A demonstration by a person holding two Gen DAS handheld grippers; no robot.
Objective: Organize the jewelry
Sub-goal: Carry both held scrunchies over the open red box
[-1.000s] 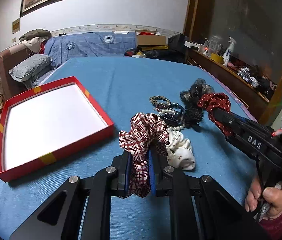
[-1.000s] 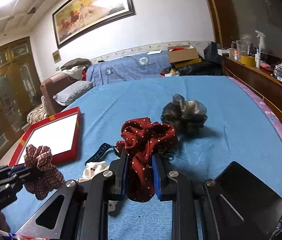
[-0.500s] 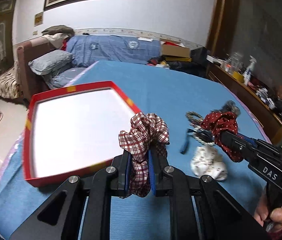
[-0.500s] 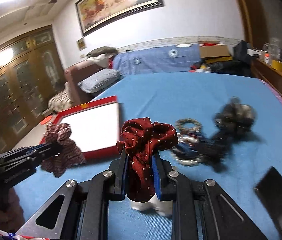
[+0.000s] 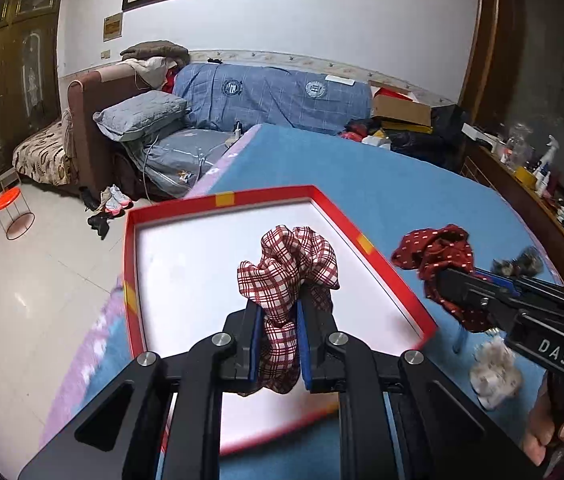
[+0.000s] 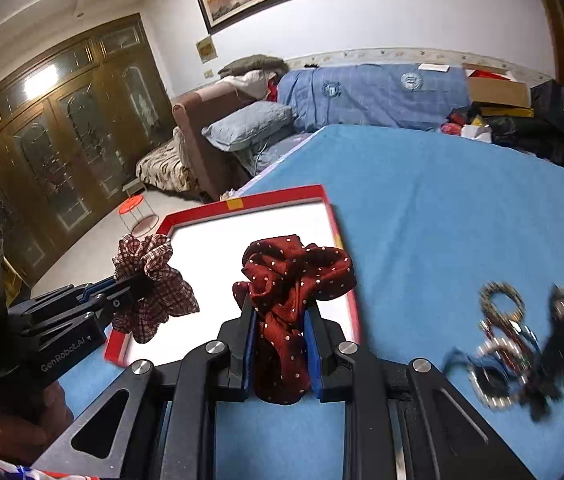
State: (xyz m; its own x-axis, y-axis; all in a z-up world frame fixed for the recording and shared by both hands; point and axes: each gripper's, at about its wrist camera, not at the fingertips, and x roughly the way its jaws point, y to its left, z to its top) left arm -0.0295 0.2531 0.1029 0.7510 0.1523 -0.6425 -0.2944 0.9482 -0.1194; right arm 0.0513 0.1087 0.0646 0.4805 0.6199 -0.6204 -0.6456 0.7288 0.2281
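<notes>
Left gripper (image 5: 278, 340) clamps the plaid scrunchie (image 5: 288, 276), right gripper (image 6: 280, 354) the dotted scrunchie (image 6: 294, 276); only the right wrist view shows the blurred pile (image 6: 522, 344), perhaps bracelets.

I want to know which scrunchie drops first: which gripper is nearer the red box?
Left. The left gripper holds its plaid scrunchie over the red box; the right gripper holds its dotted scrunchie at the box's near edge.

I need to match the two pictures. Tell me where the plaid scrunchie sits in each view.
Left wrist: plaid scrunchie at centre, clamped in the left gripper, over the red tray.
Right wrist: plaid scrunchie at left, in front of the tray's left part.
Shared landmark: the red tray.
</notes>
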